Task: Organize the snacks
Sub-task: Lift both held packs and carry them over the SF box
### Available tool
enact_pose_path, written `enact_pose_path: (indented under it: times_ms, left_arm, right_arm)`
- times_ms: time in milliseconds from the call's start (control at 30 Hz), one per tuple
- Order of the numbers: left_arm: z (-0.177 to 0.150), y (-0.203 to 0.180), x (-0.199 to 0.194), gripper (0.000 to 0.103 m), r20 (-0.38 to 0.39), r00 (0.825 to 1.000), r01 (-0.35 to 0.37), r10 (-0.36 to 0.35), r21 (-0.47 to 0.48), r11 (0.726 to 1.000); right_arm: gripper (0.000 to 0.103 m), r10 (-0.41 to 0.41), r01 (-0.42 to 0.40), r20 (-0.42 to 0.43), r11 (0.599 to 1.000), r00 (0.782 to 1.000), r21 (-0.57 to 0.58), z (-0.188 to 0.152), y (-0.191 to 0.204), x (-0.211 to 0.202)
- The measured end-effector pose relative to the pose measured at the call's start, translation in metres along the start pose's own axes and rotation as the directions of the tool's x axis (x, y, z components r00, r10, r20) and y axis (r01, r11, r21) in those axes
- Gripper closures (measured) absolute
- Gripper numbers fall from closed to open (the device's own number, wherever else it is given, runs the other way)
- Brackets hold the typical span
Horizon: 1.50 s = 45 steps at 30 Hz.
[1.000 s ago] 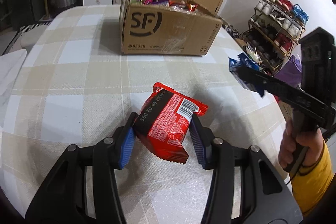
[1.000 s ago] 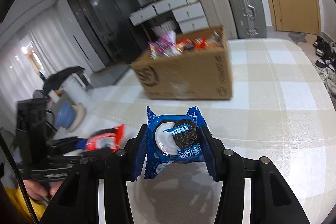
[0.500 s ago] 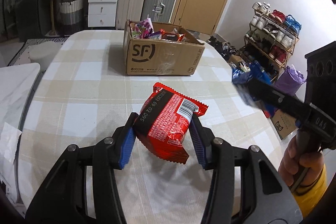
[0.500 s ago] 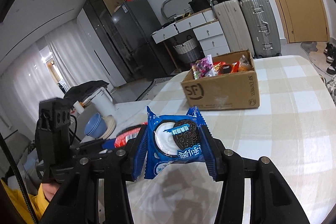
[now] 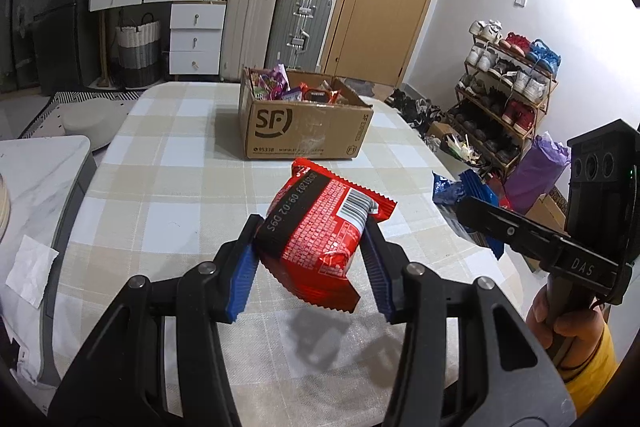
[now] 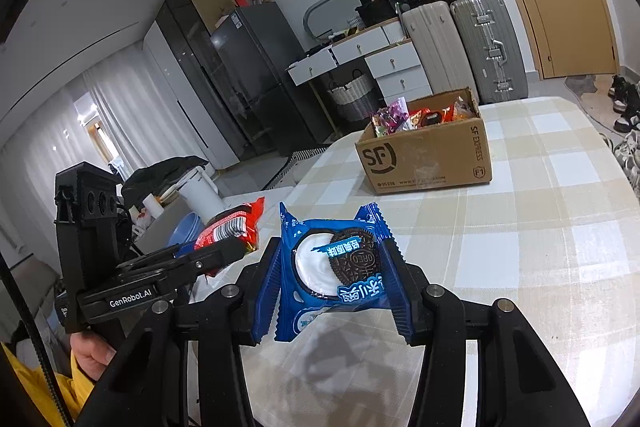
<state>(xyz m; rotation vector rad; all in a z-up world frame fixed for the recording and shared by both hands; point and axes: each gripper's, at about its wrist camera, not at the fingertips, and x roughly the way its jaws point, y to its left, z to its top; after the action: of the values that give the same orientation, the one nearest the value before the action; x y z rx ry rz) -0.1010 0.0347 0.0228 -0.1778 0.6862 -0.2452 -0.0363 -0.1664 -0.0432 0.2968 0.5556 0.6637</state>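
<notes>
My left claw [image 5: 310, 257] pinches the red snack packet [image 5: 320, 231] above the checked worktop [image 5: 160, 187], and only its camera shows the shoe rack [image 5: 508, 99]; my right claw [image 6: 334, 291] grips the blue cookie packet [image 6: 336, 267], and only its camera shows the fridge [image 6: 248, 75] and curtains [image 6: 52, 131]. One cardboard box [image 5: 304, 123] full of snacks stands well ahead, with nothing on the cloth between it and the claws. Two packets, two claws, two upright suitcases [image 5: 276, 23]

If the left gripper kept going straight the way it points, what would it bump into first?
Probably the checked table just short of the cardboard box; depth is unclear. It carries a red snack packet.
</notes>
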Motion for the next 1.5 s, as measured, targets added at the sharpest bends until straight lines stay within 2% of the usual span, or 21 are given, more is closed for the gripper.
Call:
enact_pose_path:
  times_ms: [300, 567, 800, 1033, 1133, 1233, 1433, 1500]
  left_arm:
    - [0.01, -0.01, -0.038, 0.058, 0.033, 0.999, 0.04, -0.042, 0.064, 0.997]
    - [0.053, -0.014, -0.046, 0.058, 0.075, 0.996, 0.033, -0.041, 0.109, 0.993]
    - [0.105, 0.0, -0.019, 0.058, 0.06, 0.997, 0.047, -0.053, 0.086, 0.995]
    - [0.178, 0.006, 0.026, 0.058, 0.04, 0.999, 0.03, -0.033, 0.084, 0.996]
    - [0.21, 0.006, 0.052, 0.058, 0.036, 0.999, -0.002, -0.002, 0.106, 0.994]
    - [0.236, 0.013, 0.088, 0.058, -0.006, 1.0, -0.011, 0.011, 0.086, 0.996]
    - [0.267, 0.014, 0.169, 0.058, -0.082, 0.997, -0.002, 0.009, 0.085, 0.996]
    - [0.269, 0.015, 0.192, 0.058, -0.101, 0.995, 0.007, 0.001, 0.072, 0.997]
  right_arm:
    - [0.054, 0.016, -0.012, 0.039, 0.996, 0.999, -0.088, 0.03, 0.022, -0.013]
    - [0.054, 0.014, -0.006, 0.061, 0.992, 0.998, -0.126, 0.081, 0.016, -0.005]
    - [0.054, 0.004, 0.006, 0.067, 0.989, 0.998, -0.149, 0.133, 0.002, 0.015]
    - [0.054, 0.02, -0.011, 0.051, 0.985, 0.999, -0.173, 0.208, -0.011, 0.049]
    - [0.054, -0.002, 0.013, 0.058, 0.981, 0.998, -0.195, 0.239, -0.018, 0.065]
    - [0.054, -0.026, 0.035, 0.049, 0.984, 0.998, -0.177, 0.266, -0.034, 0.088]
    - [0.054, -0.07, 0.068, -0.011, 0.99, 0.998, -0.126, 0.287, -0.077, 0.14]
    - [0.054, -0.08, 0.073, -0.059, 0.991, 0.995, -0.116, 0.289, -0.091, 0.16]
